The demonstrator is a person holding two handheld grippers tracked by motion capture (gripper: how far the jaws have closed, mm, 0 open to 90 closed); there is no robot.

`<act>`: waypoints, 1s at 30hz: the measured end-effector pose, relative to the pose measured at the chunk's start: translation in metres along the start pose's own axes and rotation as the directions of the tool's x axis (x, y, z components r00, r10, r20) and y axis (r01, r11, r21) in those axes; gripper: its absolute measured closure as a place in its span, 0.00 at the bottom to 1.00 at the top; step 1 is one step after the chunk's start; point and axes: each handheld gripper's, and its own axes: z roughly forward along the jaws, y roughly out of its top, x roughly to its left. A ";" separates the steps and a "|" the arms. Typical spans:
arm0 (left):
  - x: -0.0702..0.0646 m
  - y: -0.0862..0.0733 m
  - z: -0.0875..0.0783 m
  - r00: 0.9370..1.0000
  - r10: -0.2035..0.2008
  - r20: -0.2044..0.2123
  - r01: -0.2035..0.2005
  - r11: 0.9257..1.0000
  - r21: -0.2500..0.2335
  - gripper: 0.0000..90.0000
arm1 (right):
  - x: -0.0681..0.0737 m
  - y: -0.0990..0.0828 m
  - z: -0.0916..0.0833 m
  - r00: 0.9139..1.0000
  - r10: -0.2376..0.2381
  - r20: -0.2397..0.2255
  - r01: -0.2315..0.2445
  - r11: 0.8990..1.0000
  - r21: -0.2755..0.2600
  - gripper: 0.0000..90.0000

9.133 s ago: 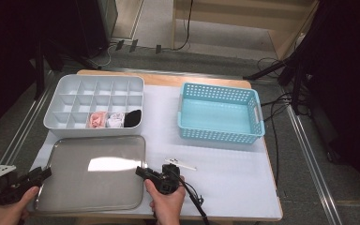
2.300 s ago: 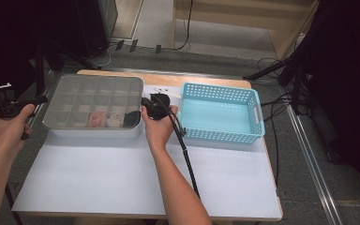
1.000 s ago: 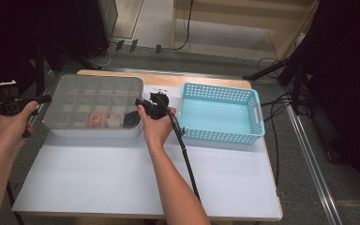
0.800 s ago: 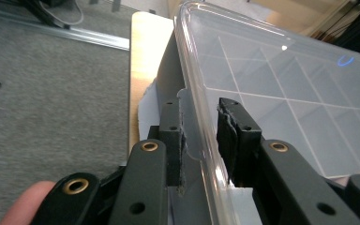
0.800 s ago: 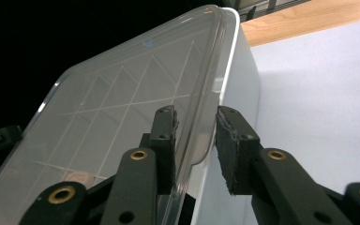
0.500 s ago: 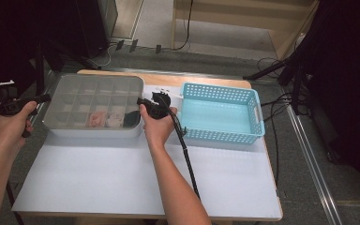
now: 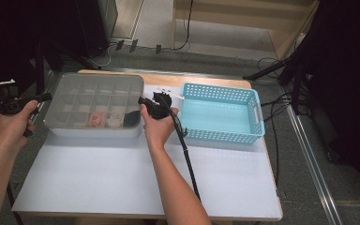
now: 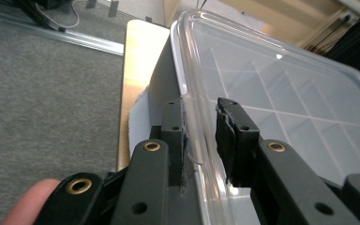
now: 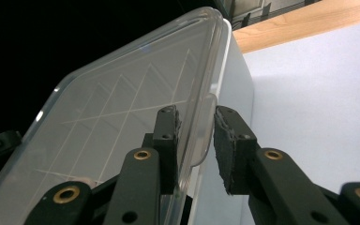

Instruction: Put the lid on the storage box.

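A clear plastic lid (image 7: 93, 101) lies on the divided box (image 7: 96, 131), its two short edges each between a gripper's jaws. It looks light, thin, bendy and slippery, best pinched at those rims. The left gripper (image 8: 200, 126) and right gripper (image 9: 195, 133) straddle the rim, slightly spread, one pad touching and the other just clear.

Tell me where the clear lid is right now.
In the high view the clear lid lies on the grey divided box at the table's left rear, left of the blue basket, a gripper at each end.
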 end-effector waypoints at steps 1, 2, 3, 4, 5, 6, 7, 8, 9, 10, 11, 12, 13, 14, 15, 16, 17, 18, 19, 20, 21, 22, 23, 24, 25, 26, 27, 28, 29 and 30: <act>0.000 -0.001 0.001 1.000 0.003 -0.001 -0.003 1.000 0.000 0.82 | 0.000 0.000 0.000 1.000 -0.002 0.006 0.002 1.000 0.002 0.80; 0.001 -0.001 0.002 1.000 0.002 0.003 -0.002 1.000 -0.004 0.82 | -0.001 0.000 0.001 1.000 -0.007 0.014 0.006 1.000 0.004 0.80; 0.000 -0.001 0.002 1.000 -0.008 0.000 0.008 1.000 -0.010 0.82 | -0.002 -0.001 0.002 1.000 -0.010 0.015 0.010 1.000 0.002 0.80; 0.000 -0.001 0.002 1.000 -0.001 -0.002 0.001 1.000 -0.010 0.82 | -0.002 -0.001 0.002 1.000 -0.009 0.012 0.009 1.000 0.005 0.80; 0.000 -0.001 0.002 1.000 0.006 -0.005 -0.006 1.000 -0.007 0.82 | -0.001 -0.001 0.002 1.000 -0.010 0.017 0.010 1.000 0.006 0.80; 0.000 -0.001 0.002 1.000 0.009 -0.006 -0.009 1.000 -0.010 0.82 | 0.000 -0.002 0.002 1.000 -0.015 0.024 0.014 1.000 0.007 0.80; 0.000 -0.002 0.002 1.000 0.012 -0.003 -0.012 1.000 -0.008 0.82 | 0.000 -0.002 0.002 0.999 -0.034 0.031 0.034 0.999 0.002 0.80; 0.000 -0.002 0.002 1.000 0.014 -0.001 -0.014 1.000 -0.007 0.82 | 0.001 -0.003 0.002 0.998 -0.051 0.037 0.051 0.999 -0.003 0.80; 0.000 -0.002 0.002 1.000 0.014 -0.001 -0.014 1.000 -0.007 0.82 | 0.002 -0.003 0.002 0.997 -0.065 0.044 0.065 0.998 -0.002 0.80; -0.001 -0.003 0.002 1.000 0.022 -0.004 -0.022 1.000 -0.010 0.82 | 0.003 -0.003 0.003 0.994 -0.096 0.051 0.097 0.995 -0.010 0.80; -0.001 -0.004 0.002 1.000 0.024 -0.009 -0.024 1.000 -0.016 0.82 | 0.004 -0.004 0.003 0.991 -0.122 0.059 0.123 0.992 -0.015 0.80; -0.002 -0.004 0.002 1.000 0.027 -0.014 -0.027 0.999 -0.021 0.82 | 0.004 -0.004 0.003 0.987 -0.144 0.064 0.146 0.989 -0.021 0.80; -0.003 -0.005 0.003 0.999 0.030 -0.017 -0.030 0.999 -0.027 0.81 | 0.005 -0.004 0.003 0.987 -0.148 0.070 0.150 0.989 -0.020 0.80; -0.003 -0.006 0.003 0.999 0.034 -0.019 -0.034 0.999 -0.030 0.81 | 0.005 -0.004 0.004 0.987 -0.145 0.072 0.147 0.989 -0.020 0.81; -0.003 -0.007 0.003 0.999 0.035 -0.018 -0.036 0.999 -0.032 0.81 | 0.005 -0.003 0.004 0.985 -0.154 0.073 0.157 0.987 -0.027 0.81; -0.003 -0.007 0.003 0.999 0.036 -0.020 -0.037 0.999 -0.034 0.81 | 0.006 -0.003 0.004 0.984 -0.158 0.081 0.161 0.987 -0.028 0.82; -0.004 -0.007 0.003 0.999 0.044 -0.025 -0.045 0.998 -0.040 0.81 | 0.007 -0.003 0.005 0.982 -0.170 0.087 0.173 0.984 -0.029 0.82; -0.005 -0.008 0.003 0.998 0.054 -0.030 -0.055 0.998 -0.037 0.81 | 0.007 -0.003 0.005 0.976 -0.191 0.104 0.196 0.980 -0.043 1.00; -0.006 -0.008 0.003 0.997 0.067 -0.040 -0.069 0.997 -0.039 0.81 | 0.008 -0.002 0.005 0.969 -0.216 0.123 0.221 0.975 -0.030 1.00; -0.007 -0.008 0.003 0.996 0.073 -0.047 -0.075 0.996 -0.040 0.81 | 0.008 -0.002 0.007 0.964 -0.240 0.116 0.245 0.969 -0.035 1.00; -0.007 -0.008 0.002 0.996 0.076 -0.049 -0.078 0.996 -0.039 0.80 | 0.009 -0.002 0.007 0.959 -0.257 0.118 0.262 0.964 -0.033 1.00; -0.008 -0.008 0.002 0.996 0.075 -0.049 -0.077 0.996 -0.035 0.80 | 0.010 -0.001 0.007 0.958 -0.261 0.122 0.265 0.964 -0.024 1.00; -0.007 -0.008 0.002 0.996 0.072 -0.047 -0.074 0.997 -0.030 0.80 | 0.010 0.000 0.007 0.958 -0.261 0.118 0.265 0.964 -0.019 0.99; -0.007 -0.008 0.001 0.996 0.075 -0.045 -0.076 0.997 -0.026 0.79 | 0.009 0.001 0.006 0.959 -0.259 0.114 0.263 0.965 -0.021 0.95; -0.008 -0.008 0.001 0.996 0.078 -0.047 -0.079 0.997 -0.024 0.73 | 0.009 0.001 0.004 0.962 -0.248 0.117 0.251 0.968 -0.015 0.97; -0.008 -0.008 -0.001 0.996 0.074 -0.040 -0.075 0.997 -0.029 0.72 | 0.009 0.001 0.002 0.962 -0.241 0.124 0.244 0.970 -0.007 0.99; -0.009 -0.009 -0.004 0.997 0.073 -0.035 -0.075 0.996 -0.043 0.73 | 0.009 0.000 -0.001 0.963 -0.244 0.117 0.245 0.969 -0.001 1.00; -0.010 -0.010 -0.008 0.997 0.075 -0.031 -0.076 0.996 -0.054 0.75 | 0.011 -0.002 -0.003 0.961 -0.252 0.111 0.254 0.967 0.001 1.00; -0.012 -0.010 -0.011 0.997 0.077 -0.025 -0.079 0.995 -0.062 0.78 | 0.013 -0.003 -0.004 0.955 -0.278 0.104 0.279 0.960 0.008 1.00; -0.014 -0.011 -0.014 0.995 0.095 -0.034 -0.097 0.993 -0.061 0.81 | 0.016 -0.005 -0.006 0.948 -0.300 0.108 0.300 0.954 0.017 1.00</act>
